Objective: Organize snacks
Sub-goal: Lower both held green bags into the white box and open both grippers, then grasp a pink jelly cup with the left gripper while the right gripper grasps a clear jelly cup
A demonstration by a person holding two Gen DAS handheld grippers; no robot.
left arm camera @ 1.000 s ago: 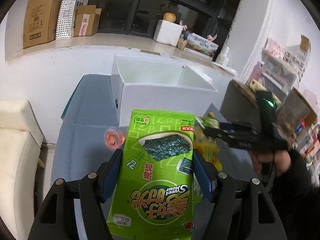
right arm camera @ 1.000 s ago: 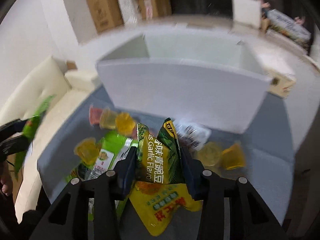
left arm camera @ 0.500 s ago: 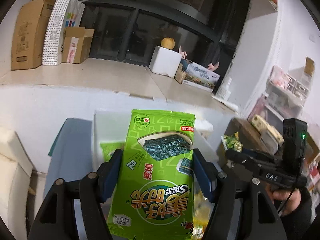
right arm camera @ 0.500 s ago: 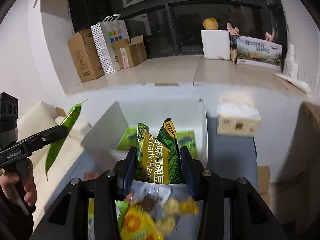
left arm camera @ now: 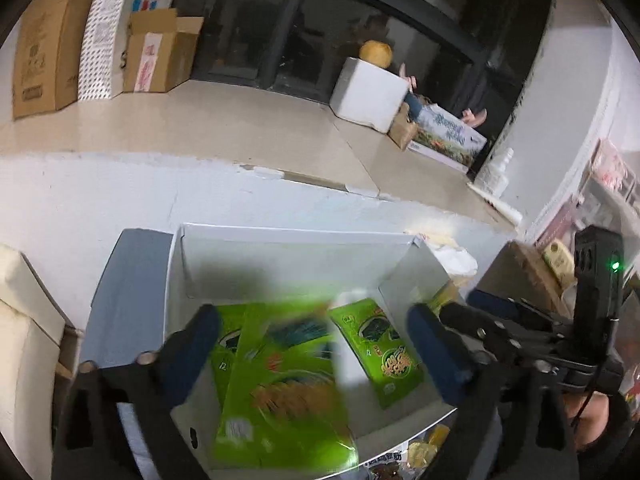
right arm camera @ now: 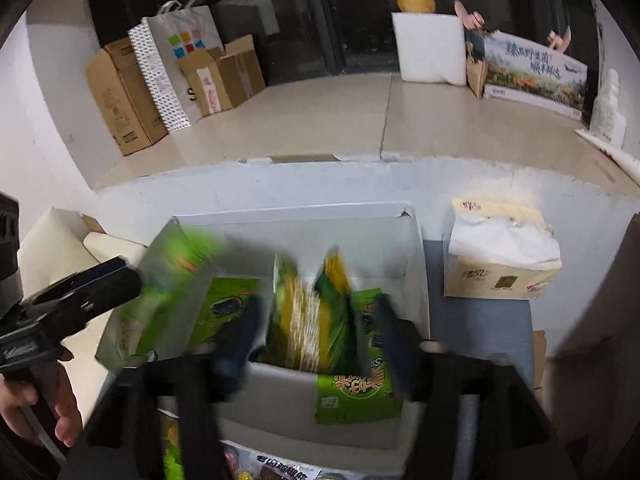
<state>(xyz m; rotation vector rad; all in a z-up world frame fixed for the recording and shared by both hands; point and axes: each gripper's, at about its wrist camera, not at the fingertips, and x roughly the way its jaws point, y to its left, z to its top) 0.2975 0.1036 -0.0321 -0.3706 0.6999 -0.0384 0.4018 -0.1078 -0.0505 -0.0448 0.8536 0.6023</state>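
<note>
A white open box (left arm camera: pixel 296 232) stands on the grey table (left arm camera: pixel 120 300). My left gripper (left arm camera: pixel 312 316) hangs over it with its jaws opening. The green seaweed pack (left arm camera: pixel 280 384) is blurred between them, clear of the pads, dropping into the box beside another seaweed pack (left arm camera: pixel 380 356). My right gripper (right arm camera: pixel 320 306) is over the same box (right arm camera: pixel 288 212), jaws also opening. The green and yellow garlic pea bag (right arm camera: pixel 312 320) has come loose from its pads and falls onto a seaweed pack (right arm camera: pixel 352 392). Each gripper shows at the edge of the other's view.
A tissue pack (right arm camera: pixel 500 256) lies to the right of the box. Loose snacks (right arm camera: pixel 272 468) lie on the table in front of it. A cream sofa (left arm camera: pixel 20 320) is at the left. The ledge behind carries cardboard boxes (right arm camera: pixel 124 96) and a white foam box (left arm camera: pixel 368 92).
Both grippers travelled from the snack pile to above the white box. Their jaws have spread, and the seaweed pack and the pea bag have come loose and are dropping into the box.
</note>
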